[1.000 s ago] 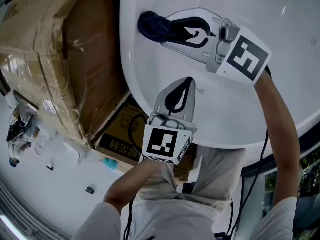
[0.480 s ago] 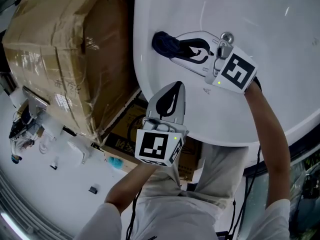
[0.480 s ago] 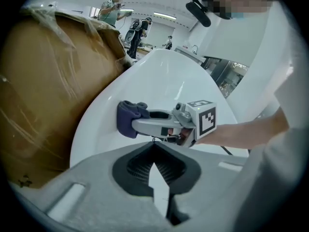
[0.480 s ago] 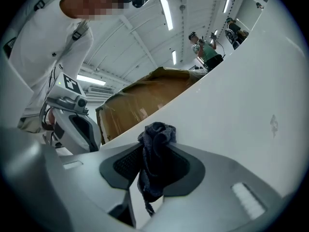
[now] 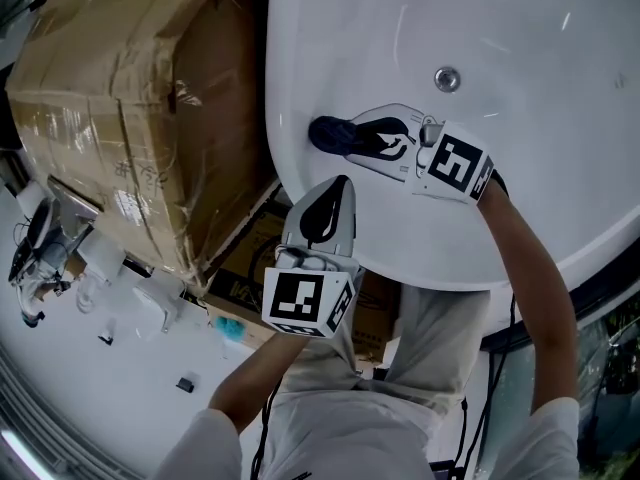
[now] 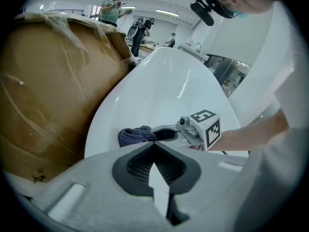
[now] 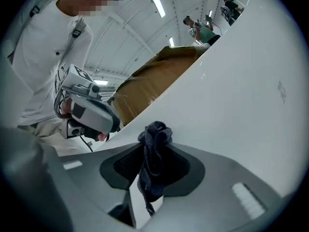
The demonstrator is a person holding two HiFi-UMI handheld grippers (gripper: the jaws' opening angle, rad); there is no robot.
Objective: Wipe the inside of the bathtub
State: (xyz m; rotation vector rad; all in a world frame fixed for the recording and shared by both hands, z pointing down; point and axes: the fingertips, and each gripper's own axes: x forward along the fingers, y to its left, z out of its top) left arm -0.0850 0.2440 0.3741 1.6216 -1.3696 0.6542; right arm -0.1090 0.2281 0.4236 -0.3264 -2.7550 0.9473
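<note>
- Tub: white, beside a wrapped cardboard box.
- Right hand-held gripper: clenched on the cloth, inside the tub near its rim.
- Left hand-held gripper: its 2 jaws together, empty (over the rim).
- Cloth: dark blue, bunched against the tub's inner wall.

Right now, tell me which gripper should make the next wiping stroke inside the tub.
Right. The right gripper is shut on the dark cloth, which is already at the bathtub inner wall. The left gripper is shut on nothing, back near the rim.
</note>
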